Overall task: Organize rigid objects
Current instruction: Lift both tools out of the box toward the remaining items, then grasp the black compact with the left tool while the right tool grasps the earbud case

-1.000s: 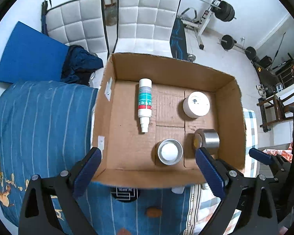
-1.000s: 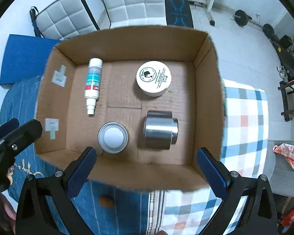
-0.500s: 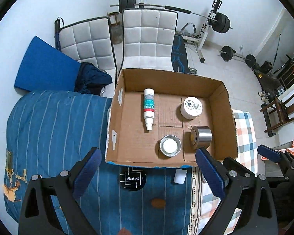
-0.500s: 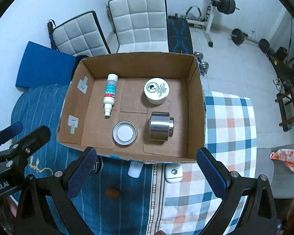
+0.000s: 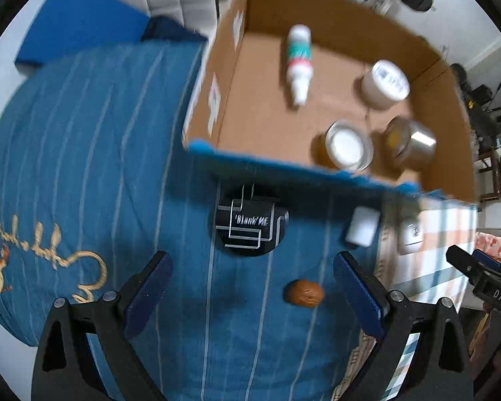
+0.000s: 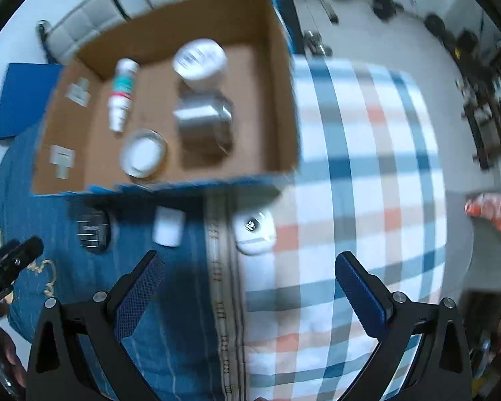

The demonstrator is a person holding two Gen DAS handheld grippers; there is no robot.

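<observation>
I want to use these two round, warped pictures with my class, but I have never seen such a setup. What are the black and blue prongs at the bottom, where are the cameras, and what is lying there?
A person holds a hand-held gripper in each hand; a fisheye camera on each looks along its two blue-padded fingers. The left hand-held gripper and the right hand-held gripper are both open and hold nothing. On the bed, a cardboard box contains a spray bottle, a white jar, a small tin and a steel cup on its side. Outside it lie a black disc, a white block, a white case and a brown nut.
</observation>
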